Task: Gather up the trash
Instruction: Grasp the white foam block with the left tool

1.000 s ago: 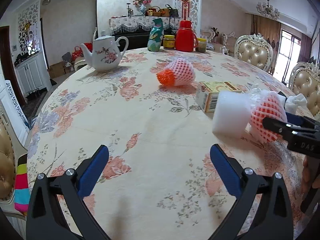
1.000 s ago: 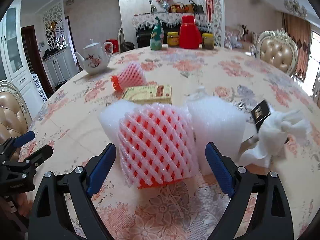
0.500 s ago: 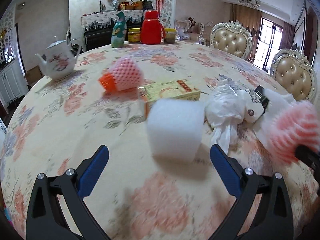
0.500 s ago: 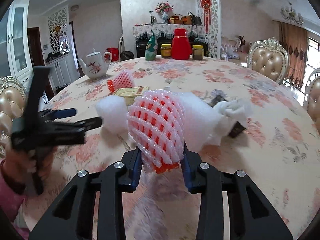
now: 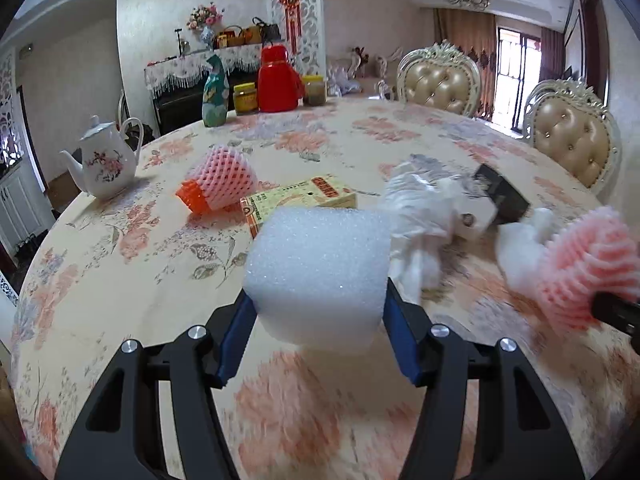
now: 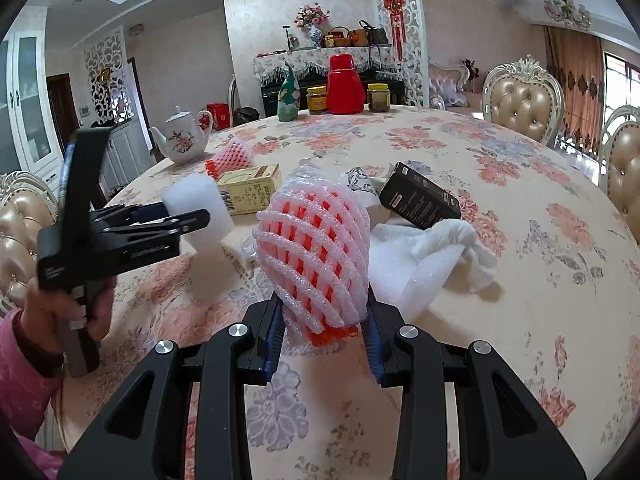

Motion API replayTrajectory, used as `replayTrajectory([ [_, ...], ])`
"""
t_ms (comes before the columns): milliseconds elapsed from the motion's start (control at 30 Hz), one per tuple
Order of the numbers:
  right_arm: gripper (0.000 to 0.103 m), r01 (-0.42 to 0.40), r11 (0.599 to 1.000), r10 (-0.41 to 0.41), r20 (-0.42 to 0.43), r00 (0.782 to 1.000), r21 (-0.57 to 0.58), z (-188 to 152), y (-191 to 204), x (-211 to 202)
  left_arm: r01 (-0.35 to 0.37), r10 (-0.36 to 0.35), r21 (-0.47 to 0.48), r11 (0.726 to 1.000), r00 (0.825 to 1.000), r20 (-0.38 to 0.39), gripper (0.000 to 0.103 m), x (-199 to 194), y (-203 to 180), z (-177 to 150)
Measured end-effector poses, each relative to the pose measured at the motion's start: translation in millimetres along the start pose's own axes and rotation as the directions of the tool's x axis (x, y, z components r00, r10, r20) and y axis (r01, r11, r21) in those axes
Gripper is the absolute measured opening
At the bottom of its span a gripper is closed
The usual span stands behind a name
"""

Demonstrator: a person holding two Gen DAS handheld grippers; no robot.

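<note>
The round bench (image 5: pixel 120 264) under its floral cloth carries the litter in a loose cluster at its middle. The left gripper (image 5: pixel 318 312) has just been closing its jaws on the white foam block (image 5: pixel 320 268), whose sides now touch both blue pads. The right gripper (image 6: pixel 324 332) is clamped on the pink foam net sleeve (image 6: pixel 316 256), which stands upright from the jaws. Still lying loose: a second net sleeve (image 5: pixel 220 178) far left, the yellow carton (image 5: pixel 300 198) just behind the block, and the black box (image 6: pixel 418 202) on the right, nearer the right hand, long axis running left to right.

Left gripper (image 5: pixel 318 320) jaws just closing; right gripper (image 6: pixel 322 334) clamped.
</note>
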State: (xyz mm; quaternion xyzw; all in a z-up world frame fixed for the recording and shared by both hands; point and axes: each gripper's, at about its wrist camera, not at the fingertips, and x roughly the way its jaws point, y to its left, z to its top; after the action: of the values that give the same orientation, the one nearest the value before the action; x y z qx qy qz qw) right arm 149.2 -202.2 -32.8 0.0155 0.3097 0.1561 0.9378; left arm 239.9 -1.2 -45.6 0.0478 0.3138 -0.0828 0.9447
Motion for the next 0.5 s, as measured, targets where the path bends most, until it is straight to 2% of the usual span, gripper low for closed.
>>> replayTrajectory([
  [267, 0.034, -0.009, 1.0, 0.009, 0.027, 1.0, 0.003, -15.4, 6.9, -25.1, 0.03, -0.032, 0.03, 0.999, 0.998, 0.05, 0.059, -51.5, -21.1, -27.7],
  [500, 0.034, 0.015, 1.0, -0.016, 0.056, 0.998, 0.026, -26.5, -0.7, -51.2, 0.106, -0.11, 0.056, 0.993, 0.99, 0.089, 0.06, -80.0, -51.8, -39.6],
])
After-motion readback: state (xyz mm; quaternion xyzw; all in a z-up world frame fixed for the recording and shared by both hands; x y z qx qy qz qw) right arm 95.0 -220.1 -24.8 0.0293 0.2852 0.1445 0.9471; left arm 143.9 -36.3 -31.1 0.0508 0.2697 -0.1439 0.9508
